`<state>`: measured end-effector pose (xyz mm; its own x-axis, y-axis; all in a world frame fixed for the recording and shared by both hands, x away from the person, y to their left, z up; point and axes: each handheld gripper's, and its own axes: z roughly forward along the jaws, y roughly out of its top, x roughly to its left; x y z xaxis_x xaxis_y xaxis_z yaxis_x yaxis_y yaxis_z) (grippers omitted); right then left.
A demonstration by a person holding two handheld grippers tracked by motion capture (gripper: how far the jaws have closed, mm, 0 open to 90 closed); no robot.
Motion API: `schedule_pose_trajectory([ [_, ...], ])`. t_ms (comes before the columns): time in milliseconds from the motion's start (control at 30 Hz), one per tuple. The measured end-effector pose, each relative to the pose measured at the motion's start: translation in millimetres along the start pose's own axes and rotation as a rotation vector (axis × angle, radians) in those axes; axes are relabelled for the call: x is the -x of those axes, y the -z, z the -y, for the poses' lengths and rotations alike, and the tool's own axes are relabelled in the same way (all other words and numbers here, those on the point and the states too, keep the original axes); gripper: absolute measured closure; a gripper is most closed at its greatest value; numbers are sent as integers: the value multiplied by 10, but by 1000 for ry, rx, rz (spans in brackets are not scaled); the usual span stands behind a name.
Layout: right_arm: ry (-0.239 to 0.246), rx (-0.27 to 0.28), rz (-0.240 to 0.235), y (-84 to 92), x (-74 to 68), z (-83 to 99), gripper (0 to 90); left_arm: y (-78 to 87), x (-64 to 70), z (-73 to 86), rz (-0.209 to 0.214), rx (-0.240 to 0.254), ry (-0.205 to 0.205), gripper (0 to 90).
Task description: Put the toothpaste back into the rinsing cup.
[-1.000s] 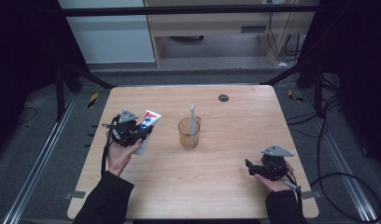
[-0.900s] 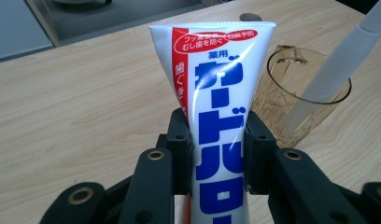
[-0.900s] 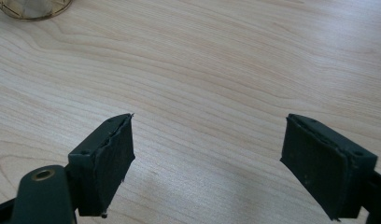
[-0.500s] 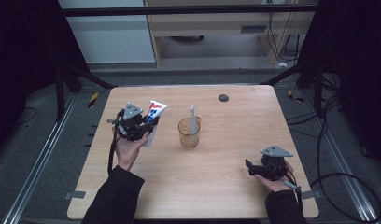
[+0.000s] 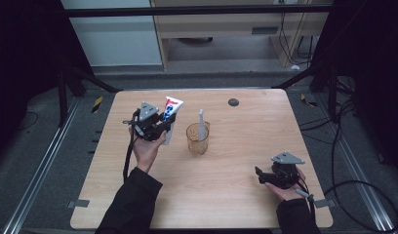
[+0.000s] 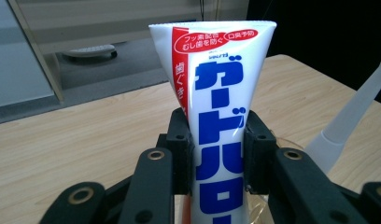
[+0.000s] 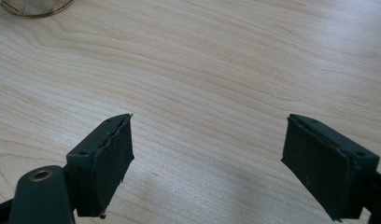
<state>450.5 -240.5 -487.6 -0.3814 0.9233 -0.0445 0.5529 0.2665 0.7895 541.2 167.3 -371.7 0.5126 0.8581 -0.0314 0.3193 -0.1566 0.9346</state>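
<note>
A white toothpaste tube (image 5: 170,113) with blue and red lettering stands upright, crimped end up, in my left gripper (image 5: 163,124), held above the table's left half. In the left gripper view both black pads (image 6: 181,149) press on the tube (image 6: 221,102) at its middle. Just right of it stands a clear amber cup (image 5: 197,139) with a white toothbrush (image 5: 202,124) leaning inside; the brush handle (image 6: 352,116) rises at that view's right edge. My right gripper (image 5: 259,175) rests low near the table's front right, jaws wide apart over bare wood (image 7: 209,154).
The wooden table (image 5: 246,146) carries a small dark round disc (image 5: 233,102) near its far edge. The cup's rim (image 7: 34,7) peeks in at the top left of the right gripper view. A cabinet and cables lie beyond the table.
My left hand has carried the toothpaste tube to the right, toward the cup, and slightly higher. The right gripper has stayed where it was.
</note>
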Motion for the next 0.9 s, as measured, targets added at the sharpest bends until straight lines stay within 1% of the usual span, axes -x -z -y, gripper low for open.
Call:
schedule_pose_trajectory([
  [100, -1, 1, 0, -1, 1, 0, 163, -50, 32, -26, 0, 19, -4, 683],
  [267, 4, 3, 3, -10, 2, 3, 162, -134, 72, -67, 10, 53, 11, 683],
  [500, 5, 5, 2, -16, 2, 4, 161, -246, 135, -98, 26, 78, 13, 683],
  [733, 4, 7, 2, -16, 3, 5, 161, -321, 203, -141, 42, 106, 12, 683],
  [800, 5, 8, 1, -16, 6, 5, 161, -351, 217, -147, 43, 112, 14, 682],
  [900, 8, 11, 1, -16, 10, 6, 161, -389, 227, -138, 53, 123, 27, 683],
])
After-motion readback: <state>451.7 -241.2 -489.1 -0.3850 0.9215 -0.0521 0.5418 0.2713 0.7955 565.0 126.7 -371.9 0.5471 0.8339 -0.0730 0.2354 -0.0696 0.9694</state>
